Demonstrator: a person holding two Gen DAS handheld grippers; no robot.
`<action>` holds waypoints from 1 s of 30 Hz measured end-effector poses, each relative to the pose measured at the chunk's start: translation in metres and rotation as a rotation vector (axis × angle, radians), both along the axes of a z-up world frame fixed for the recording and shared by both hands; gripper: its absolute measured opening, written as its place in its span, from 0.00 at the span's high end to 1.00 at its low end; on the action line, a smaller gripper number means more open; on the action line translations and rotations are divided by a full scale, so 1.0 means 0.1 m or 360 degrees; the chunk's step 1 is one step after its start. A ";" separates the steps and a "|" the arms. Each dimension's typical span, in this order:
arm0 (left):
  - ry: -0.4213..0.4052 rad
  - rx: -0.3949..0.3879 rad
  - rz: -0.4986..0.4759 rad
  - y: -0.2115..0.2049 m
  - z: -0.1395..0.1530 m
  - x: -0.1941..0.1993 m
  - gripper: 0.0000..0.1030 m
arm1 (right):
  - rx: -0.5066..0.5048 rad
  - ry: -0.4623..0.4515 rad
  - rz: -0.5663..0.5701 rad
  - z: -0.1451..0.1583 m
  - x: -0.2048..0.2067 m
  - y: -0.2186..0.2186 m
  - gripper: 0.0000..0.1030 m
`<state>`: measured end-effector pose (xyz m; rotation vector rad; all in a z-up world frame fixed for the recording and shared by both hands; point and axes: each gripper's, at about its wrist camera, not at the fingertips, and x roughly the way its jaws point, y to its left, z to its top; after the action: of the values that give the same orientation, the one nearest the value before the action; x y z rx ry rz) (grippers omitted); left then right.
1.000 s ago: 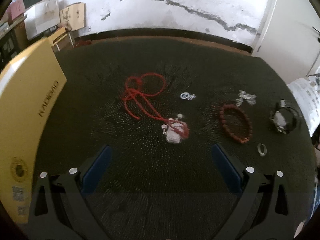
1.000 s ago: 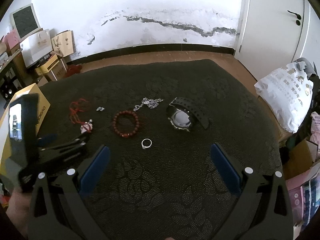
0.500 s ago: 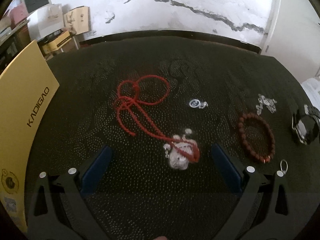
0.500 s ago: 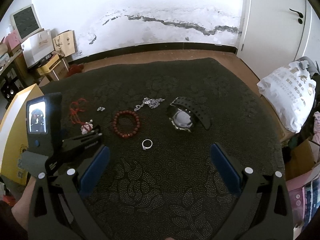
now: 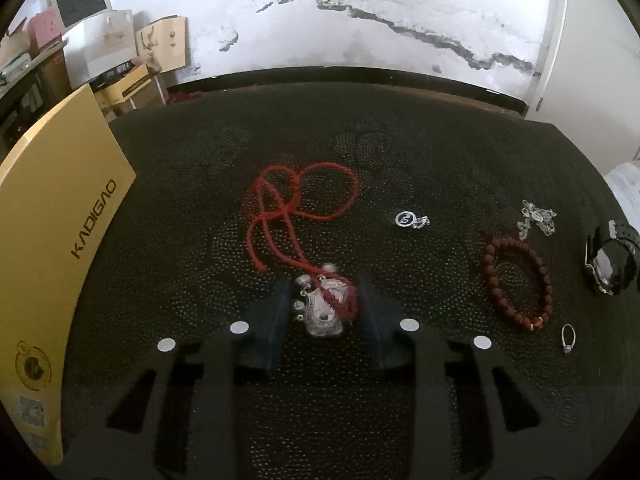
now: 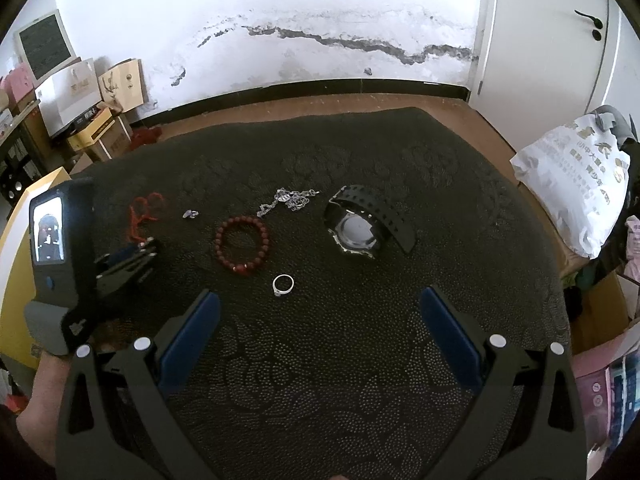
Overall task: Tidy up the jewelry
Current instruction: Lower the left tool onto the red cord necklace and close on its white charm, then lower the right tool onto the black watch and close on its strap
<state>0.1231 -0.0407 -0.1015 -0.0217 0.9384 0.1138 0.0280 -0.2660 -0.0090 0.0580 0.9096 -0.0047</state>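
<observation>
The left gripper [image 5: 322, 300] is low over the surface, its two fingers [image 5: 276, 312] drawn in to a narrow gap — motion-blurred, so contact cannot be told. From the right wrist view it sits tilted down at far left [image 6: 132, 258]. The right gripper [image 6: 320, 332] is held higher, jaws spread wide — blue pads [image 6: 188, 336] facing inward, nothing between them.

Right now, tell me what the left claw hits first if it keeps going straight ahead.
The silver pendant of the red cord necklace: it already sits between the left claw fingers. Whether they touch it yet is unclear, since they are motion-blurred.
</observation>
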 end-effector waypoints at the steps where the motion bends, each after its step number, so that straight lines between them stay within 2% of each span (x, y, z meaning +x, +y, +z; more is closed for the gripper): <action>1: 0.0001 0.0006 -0.0010 0.00 0.00 0.00 0.68 | 0.0000 -0.0001 0.0000 -0.01 0.00 0.00 0.06; 4: -0.0005 -0.0003 -0.0011 0.01 0.02 -0.03 0.73 | 0.0000 0.0001 0.0002 -0.02 0.02 0.00 0.06; 9: 0.0054 -0.0076 0.0002 0.10 0.07 -0.05 0.74 | -0.0007 0.0008 0.0010 -0.05 0.03 -0.02 0.06; 14: -0.0025 -0.0018 -0.0050 0.13 0.32 -0.17 0.74 | 0.0002 0.0001 0.0011 -0.06 0.03 -0.07 0.06; 17: -0.0057 -0.0045 -0.0094 0.18 0.51 -0.30 0.74 | -0.0005 0.0002 0.0017 -0.11 0.03 -0.12 0.06; 21: -0.0098 -0.0055 -0.0146 0.25 0.70 -0.48 0.74 | -0.0043 0.0040 0.0004 -0.22 0.05 -0.21 0.06; 30: -0.0061 -0.0140 -0.0233 0.31 0.73 -0.57 0.74 | 0.0005 0.0202 -0.0143 -0.65 0.36 -0.52 0.06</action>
<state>0.0661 -0.0096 -0.0283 -0.0364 0.9029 -0.0629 0.0641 -0.3178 -0.0736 0.1022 1.0331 -0.0913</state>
